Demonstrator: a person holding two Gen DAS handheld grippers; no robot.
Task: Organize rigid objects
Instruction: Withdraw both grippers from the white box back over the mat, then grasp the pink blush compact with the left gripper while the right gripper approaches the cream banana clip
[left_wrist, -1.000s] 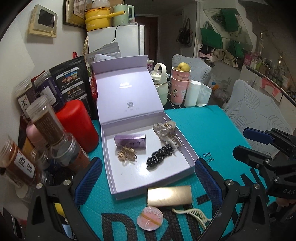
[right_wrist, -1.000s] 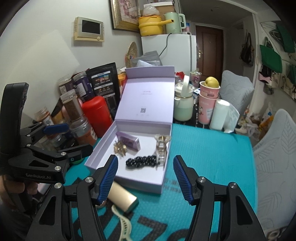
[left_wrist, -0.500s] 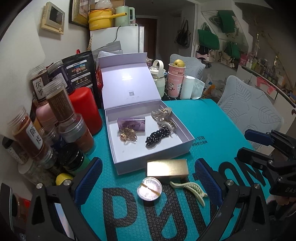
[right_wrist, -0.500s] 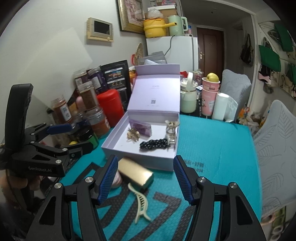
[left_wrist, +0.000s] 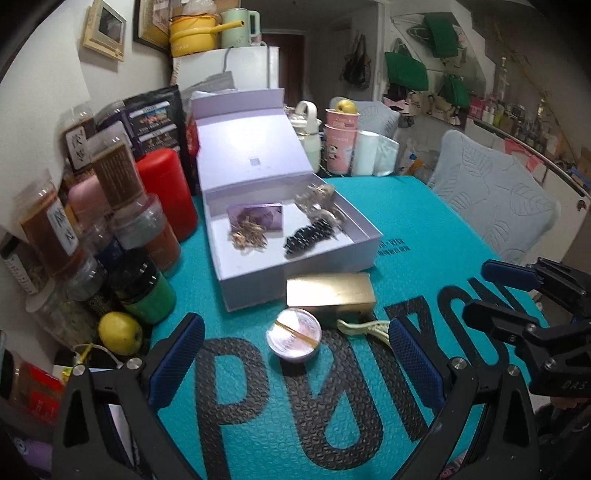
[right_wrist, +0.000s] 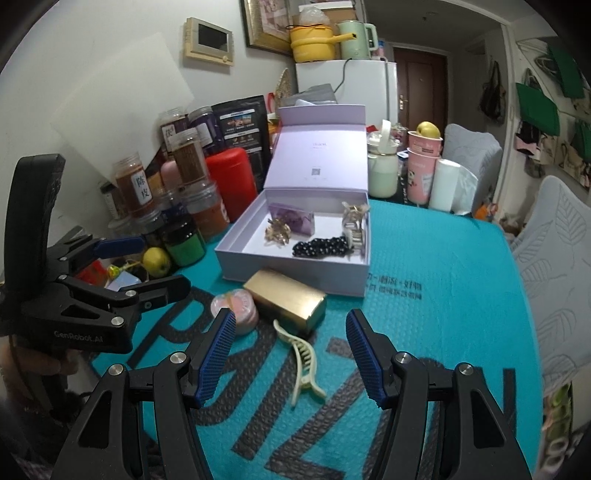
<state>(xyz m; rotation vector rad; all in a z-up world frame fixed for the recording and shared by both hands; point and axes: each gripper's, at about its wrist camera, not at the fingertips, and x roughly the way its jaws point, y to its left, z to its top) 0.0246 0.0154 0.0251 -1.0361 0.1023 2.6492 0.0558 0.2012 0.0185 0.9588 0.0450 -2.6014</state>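
Note:
An open lilac box (left_wrist: 236, 280) (right_wrist: 291, 277) sits on the teal mat. Inside lie a purple case (left_wrist: 258, 216), a gold clip (left_wrist: 249, 236), a black beaded piece (left_wrist: 306, 238) and a pale claw clip (left_wrist: 319, 199). In front of the box lie a gold case (left_wrist: 328, 295) (right_wrist: 284, 299), a round pink tin (left_wrist: 293, 334) (right_wrist: 234, 308) and a cream hair clip (left_wrist: 364, 326) (right_wrist: 303, 358). My left gripper (left_wrist: 295, 365) is open, just short of the tin. My right gripper (right_wrist: 290, 354) is open around the cream clip's area.
Spice jars (left_wrist: 48, 229), a red canister (left_wrist: 166, 188) and a green-labelled jar (left_wrist: 146, 291) crowd the left. A lemon (left_wrist: 120, 332) lies by them. Pink cups (left_wrist: 341, 144) and a white roll (left_wrist: 365, 153) stand behind the box. A grey chair (left_wrist: 491, 206) is to the right.
Both grippers have pulled back from the box toward the near side of the mat. The tin, gold case and cream clip now show in full. Both stay open.

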